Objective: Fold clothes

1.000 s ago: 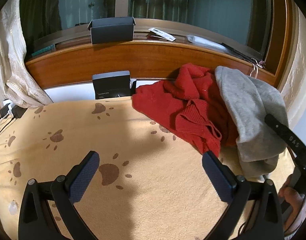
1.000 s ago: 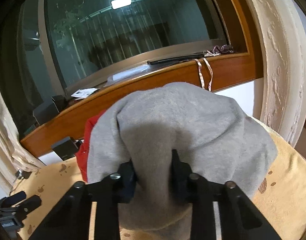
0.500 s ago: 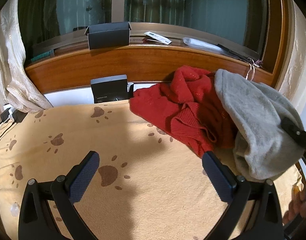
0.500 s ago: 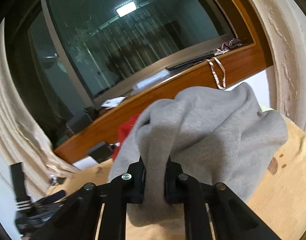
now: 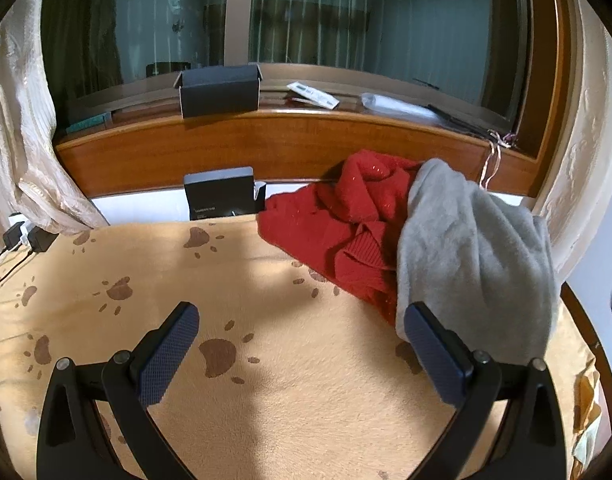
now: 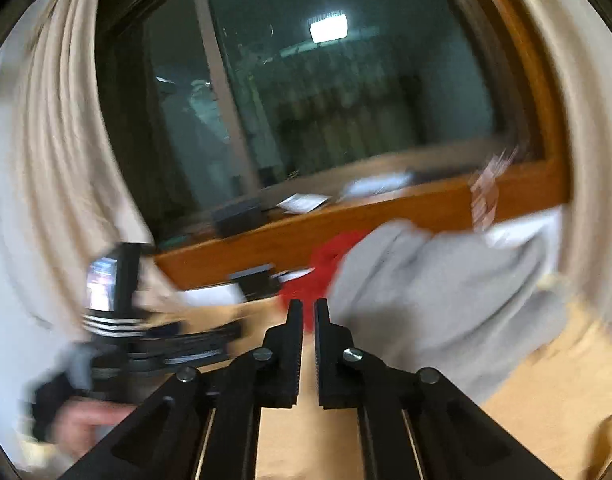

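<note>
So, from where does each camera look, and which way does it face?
Left wrist: sits on the left tool, facing along its wide-apart fingers over the paw-print blanket toward the window; only the tool shows.
Right wrist: sits on the right tool, facing the window, blurred; its fingers stand nearly together with nothing between, and a hand holding the left tool appears at left.
Shared: grey garment, red garment, wooden sill.

Both wrist views toward window

Left gripper jaws wide — grey garment overlapping red sweater
</note>
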{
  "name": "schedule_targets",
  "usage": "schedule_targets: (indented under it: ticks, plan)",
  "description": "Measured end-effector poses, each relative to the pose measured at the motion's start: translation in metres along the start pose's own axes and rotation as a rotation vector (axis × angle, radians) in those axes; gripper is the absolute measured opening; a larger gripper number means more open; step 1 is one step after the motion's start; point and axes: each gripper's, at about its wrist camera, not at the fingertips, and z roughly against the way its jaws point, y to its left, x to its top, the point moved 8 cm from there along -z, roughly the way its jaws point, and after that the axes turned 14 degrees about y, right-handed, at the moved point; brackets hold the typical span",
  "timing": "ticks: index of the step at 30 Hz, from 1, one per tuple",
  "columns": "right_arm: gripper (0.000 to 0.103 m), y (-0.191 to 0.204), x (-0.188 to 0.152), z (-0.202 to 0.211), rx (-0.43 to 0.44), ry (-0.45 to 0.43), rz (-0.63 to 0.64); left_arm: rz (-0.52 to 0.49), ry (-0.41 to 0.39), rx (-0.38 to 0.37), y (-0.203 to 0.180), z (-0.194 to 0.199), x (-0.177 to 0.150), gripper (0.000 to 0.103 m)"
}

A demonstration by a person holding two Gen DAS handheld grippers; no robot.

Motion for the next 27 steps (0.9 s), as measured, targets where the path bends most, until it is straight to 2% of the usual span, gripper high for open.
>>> schedule_targets:
  ticks: [1,2,3,9,12,16,18,20,21,22,24,25,26,27]
  plan:
    - [0.047,-0.003,0.001,-0.004,-0.046,0.005,0.008,0.000,-0.003,-0.001,0.000,0.001,0.000,0.103]
    - [0.072,-0.006,0.000,-0.009,-0.069,0.021,0.003,0.000,-0.006,-0.002,0.000,0.002,0.001,0.103]
    - [0.103,-0.009,0.000,-0.015,-0.092,0.038,-0.002,0.000,-0.009,-0.004,0.000,0.004,0.001,0.103]
    - [0.103,-0.037,-0.001,-0.046,-0.221,0.063,-0.053,0.000,-0.022,-0.009,0.000,0.008,0.003,0.103]
    - [0.103,-0.056,-0.004,-0.062,-0.253,0.098,-0.096,-0.003,-0.023,-0.005,0.000,0.007,0.003,0.103]
    - [0.103,-0.073,-0.004,-0.104,-0.295,0.144,-0.127,-0.008,-0.017,0.005,-0.001,0.003,0.002,0.103]
    - [0.103,-0.077,-0.006,-0.122,-0.280,0.164,-0.131,-0.011,-0.012,0.009,-0.001,0.000,0.001,0.103]
    - [0.101,-0.079,-0.011,-0.134,-0.218,0.185,-0.160,-0.016,-0.006,0.011,-0.001,-0.003,0.001,0.103]
    - [0.084,-0.080,-0.014,-0.139,-0.180,0.196,-0.179,-0.020,-0.001,0.007,-0.002,-0.005,0.000,0.103]
    - [0.061,-0.079,-0.016,-0.141,-0.148,0.204,-0.195,-0.024,0.007,-0.005,-0.003,-0.007,0.000,0.103]
    - [0.044,-0.077,-0.020,-0.139,-0.104,0.208,-0.211,-0.032,0.025,-0.035,-0.006,-0.011,-0.001,0.103]
    - [0.036,-0.074,-0.020,-0.135,-0.094,0.201,-0.205,-0.035,0.051,-0.091,-0.010,-0.015,-0.003,0.103]
    - [0.032,-0.073,-0.020,-0.131,-0.075,0.193,-0.204,-0.037,0.095,-0.196,-0.016,-0.019,-0.005,0.103]
    - [0.023,-0.072,-0.021,-0.124,-0.039,0.187,-0.215,-0.032,0.131,-0.297,-0.021,-0.022,-0.008,0.103]
